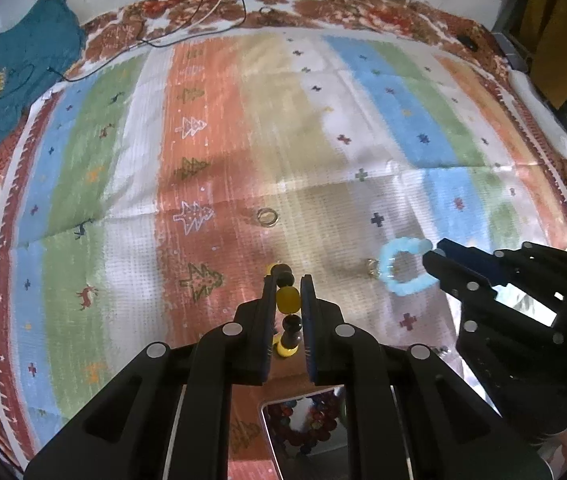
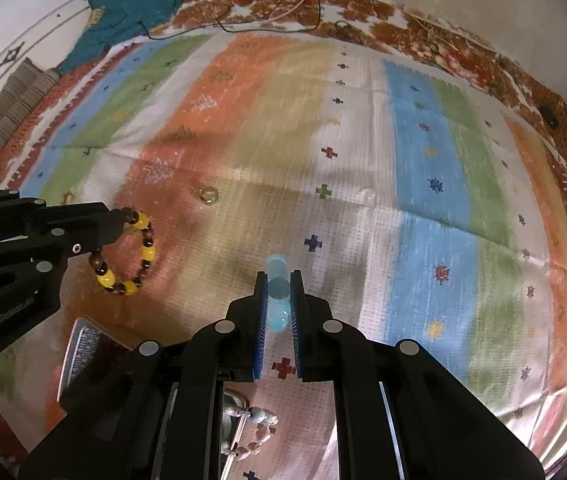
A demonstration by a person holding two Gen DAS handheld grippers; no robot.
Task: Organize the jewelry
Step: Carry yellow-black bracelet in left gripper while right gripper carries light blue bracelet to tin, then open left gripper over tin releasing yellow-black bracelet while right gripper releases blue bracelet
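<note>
My left gripper (image 1: 287,280) is shut on a yellow-and-dark bead bracelet (image 1: 288,300) and holds it above the striped cloth; the bracelet hangs as a loop from it in the right wrist view (image 2: 139,256). My right gripper (image 2: 279,278) is shut on a light blue bead bracelet (image 2: 277,286), seen as a blue ring in the left wrist view (image 1: 403,266). A metal ring (image 1: 267,217) lies on the cloth ahead of both grippers. A small gold ring (image 1: 371,267) lies beside the blue bracelet.
A shiny tray (image 1: 279,436) holding a red bead bracelet sits under my left gripper. A dark tray (image 2: 83,356) lies at lower left and a beige bead bracelet (image 2: 259,428) below my right gripper. Teal cloth (image 1: 27,80) and cables (image 1: 211,12) lie at the far edge.
</note>
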